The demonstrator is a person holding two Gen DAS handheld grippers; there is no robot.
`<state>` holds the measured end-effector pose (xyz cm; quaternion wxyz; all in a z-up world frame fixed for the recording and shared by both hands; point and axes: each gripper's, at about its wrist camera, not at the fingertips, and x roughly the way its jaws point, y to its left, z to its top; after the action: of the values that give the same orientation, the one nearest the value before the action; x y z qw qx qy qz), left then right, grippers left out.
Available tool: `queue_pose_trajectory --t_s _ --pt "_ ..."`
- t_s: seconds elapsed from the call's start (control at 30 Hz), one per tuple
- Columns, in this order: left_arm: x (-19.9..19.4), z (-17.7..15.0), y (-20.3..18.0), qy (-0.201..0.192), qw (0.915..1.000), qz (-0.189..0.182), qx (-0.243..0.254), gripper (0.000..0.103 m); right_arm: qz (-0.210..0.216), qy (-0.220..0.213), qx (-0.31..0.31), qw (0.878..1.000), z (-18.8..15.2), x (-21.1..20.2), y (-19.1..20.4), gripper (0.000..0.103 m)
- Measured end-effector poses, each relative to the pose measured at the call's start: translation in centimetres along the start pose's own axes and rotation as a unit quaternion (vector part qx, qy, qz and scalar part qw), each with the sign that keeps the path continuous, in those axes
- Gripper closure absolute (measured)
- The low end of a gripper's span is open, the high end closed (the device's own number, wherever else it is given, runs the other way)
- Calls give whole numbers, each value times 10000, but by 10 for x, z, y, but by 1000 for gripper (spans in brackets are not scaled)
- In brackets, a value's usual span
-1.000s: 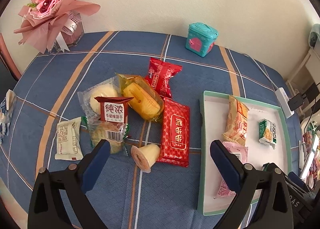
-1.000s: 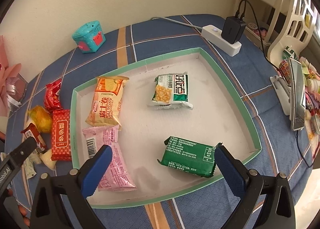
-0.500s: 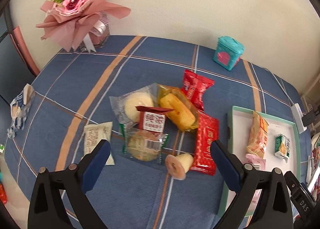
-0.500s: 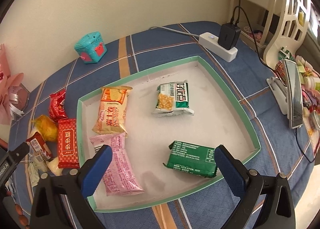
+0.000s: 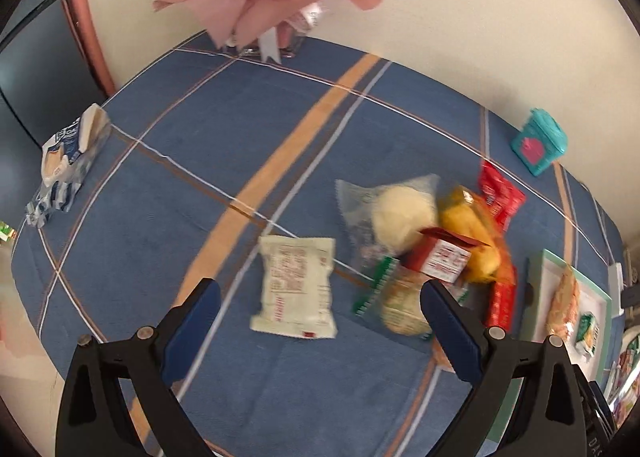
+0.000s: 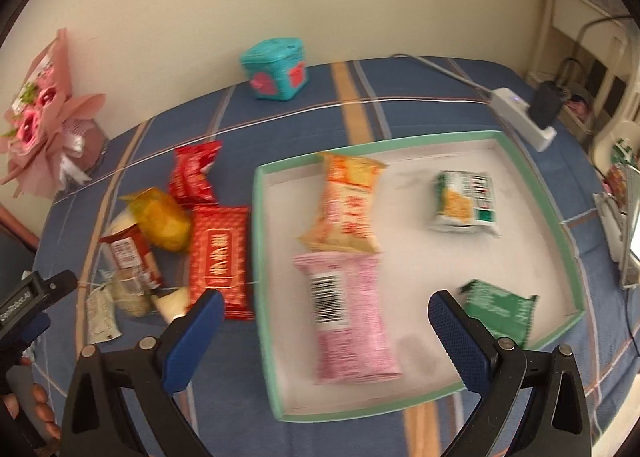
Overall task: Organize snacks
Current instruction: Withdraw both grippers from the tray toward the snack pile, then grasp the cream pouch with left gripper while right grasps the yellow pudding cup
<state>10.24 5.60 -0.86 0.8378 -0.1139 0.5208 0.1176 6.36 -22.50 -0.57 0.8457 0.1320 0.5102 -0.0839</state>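
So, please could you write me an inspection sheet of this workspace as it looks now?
Surface: blue plaid tablecloth over the table.
Job's things: green-rimmed tray holds four packets: orange, pink, green-and-white, dark green. Outside it lie the white packet, flat red packet, small red packet, yellow snack and others, partly piled.
Clutter: teal box, pink bouquet, blue-white carton.
Grippers: left gripper empty, jaws open, above the white packet; right gripper empty, jaws open, over the tray.
Cables: power strip with black charger.
Surroundings: cream wall.
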Motion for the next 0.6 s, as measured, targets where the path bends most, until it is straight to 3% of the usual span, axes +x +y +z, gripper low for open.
queue_pose_trajectory --t_s 0.17,0.33,0.6 --pt "9 7 28 49 9994 -103 -328 3 314 271 -156 9990 -4 13 45 0" --pt "15 13 35 5 9993 -170 -322 3 468 594 9 9971 -7 30 69 4" --pt "48 17 38 438 9977 -226 -455 3 579 932 227 9937 -11 54 90 10"
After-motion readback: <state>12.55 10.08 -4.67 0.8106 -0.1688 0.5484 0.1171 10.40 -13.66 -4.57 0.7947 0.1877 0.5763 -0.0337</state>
